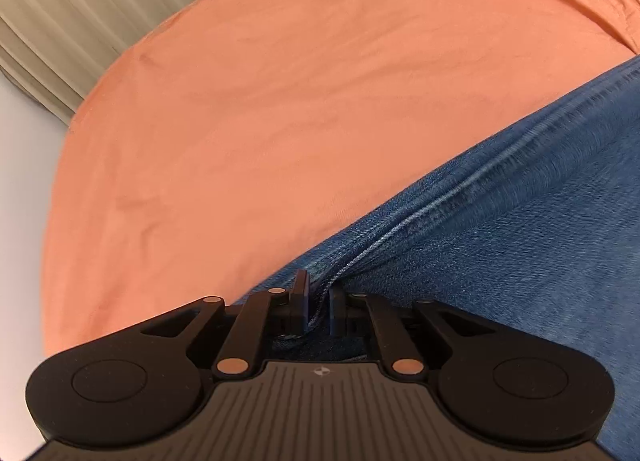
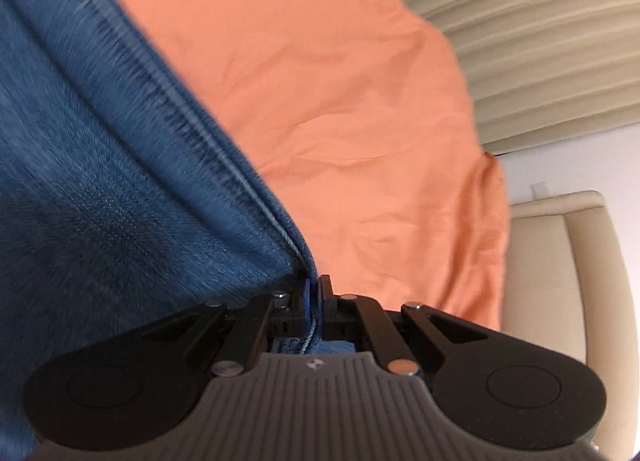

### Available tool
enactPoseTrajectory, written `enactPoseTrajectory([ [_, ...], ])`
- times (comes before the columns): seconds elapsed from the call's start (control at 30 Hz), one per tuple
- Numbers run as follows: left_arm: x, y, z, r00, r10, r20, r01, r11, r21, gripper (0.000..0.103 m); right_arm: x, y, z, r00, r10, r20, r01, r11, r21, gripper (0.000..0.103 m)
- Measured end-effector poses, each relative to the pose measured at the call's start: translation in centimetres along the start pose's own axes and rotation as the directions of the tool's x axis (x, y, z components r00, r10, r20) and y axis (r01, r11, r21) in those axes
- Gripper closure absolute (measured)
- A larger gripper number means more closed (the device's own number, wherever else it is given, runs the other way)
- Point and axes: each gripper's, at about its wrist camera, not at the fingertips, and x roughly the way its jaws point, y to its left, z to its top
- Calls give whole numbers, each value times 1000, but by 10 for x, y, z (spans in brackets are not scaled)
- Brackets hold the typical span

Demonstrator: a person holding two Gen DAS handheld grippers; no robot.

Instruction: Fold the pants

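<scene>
- The left gripper has its jaws drawn nearly together, pinching a thick seam edge of the jeans; denim runs up between the two fingers and bunches behind them.
- The right gripper is clamped tight on another edge of the same jeans, with a seam and a loose thread caught between its fingers.
- The jeans hang and stretch away from each grip, blurred in both views — my guess is that they are being carried, not lying flat. They sit over an orange bedsheet, which covers the bed and looks lightly creased but free of other things in these views.
- Beyond the sheet, pale pleated curtains show on the left view; the right view shows the same kind of curtains and a cream padded chair just beside the bed.
- How far along: both edges are gripped, so the grasping part of a fold looks done. No finished fold can be seen — neither the waistband nor the hems show, so I cannot tell which fold this is or how many layers are already stacked.
- What seems left: lay the held edge down onto the rest of the cloth, line the seams up, let go and smooth, then likely fold again.
</scene>
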Motion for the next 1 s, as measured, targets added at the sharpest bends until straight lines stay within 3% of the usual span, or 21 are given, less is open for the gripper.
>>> enactPoseTrajectory([
  [0.13, 6, -5, -9, 1000, 4, 20, -4, 1000, 15, 91, 31, 19, 5, 1000, 12, -13, -12, 999, -30, 103],
  [0.3, -8, 0, -14, 999, 8, 45, -7, 1000, -13, 81, 28, 21, 5, 1000, -4, -13, 4, 1000, -22, 103],
  [0.33, -12, 2, -14, 999, 16, 45, -15, 1000, -23, 69, 24, 19, 3, 1000, -15, -14, 15, 1000, -14, 97],
  [0.37, -15, -1, -10, 998, 33, 49, -32, 999, -33, 58, 19, 17, 3, 999, -29, -19, 29, 1000, -1, 83],
  [0.4, -23, 1, -11, 996, 59, 60, -57, 998, -41, 27, 10, 15, 4, 999, -36, -24, 37, 999, 21, 76],
  [0.43, -31, 2, -10, 993, 81, 85, -77, 996, -51, 12, 7, 8, 2, 999, -35, -21, 36, 998, 50, 67],
  [0.5, -50, 7, -14, 985, 103, 135, -94, 993, -74, 11, -7, -3, 0, 1000, -21, -5, 22, 993, 114, 64],
  [0.6, -85, 22, -24, 987, 91, 134, -76, 990, -115, 11, -42, -9, 0, 999, 28, 31, -33, 980, 196, 60],
  [0.7, -116, 42, -45, 988, 86, 126, -61, 980, -192, 11, -85, -8, 4, 989, 119, 85, -139, 946, 292, 55],
  [0.83, -140, 77, -84, 993, 71, 98, -36, 945, -326, 11, -139, 9, 8, 942, 277, 189, -332, 849, 411, 54],
  [1.0, -152, 114, -156, 996, -3, 91, 50, 849, -527, 12, -210, 69, 19, 835, 452, 313, -549, 711, 439, 55],
])
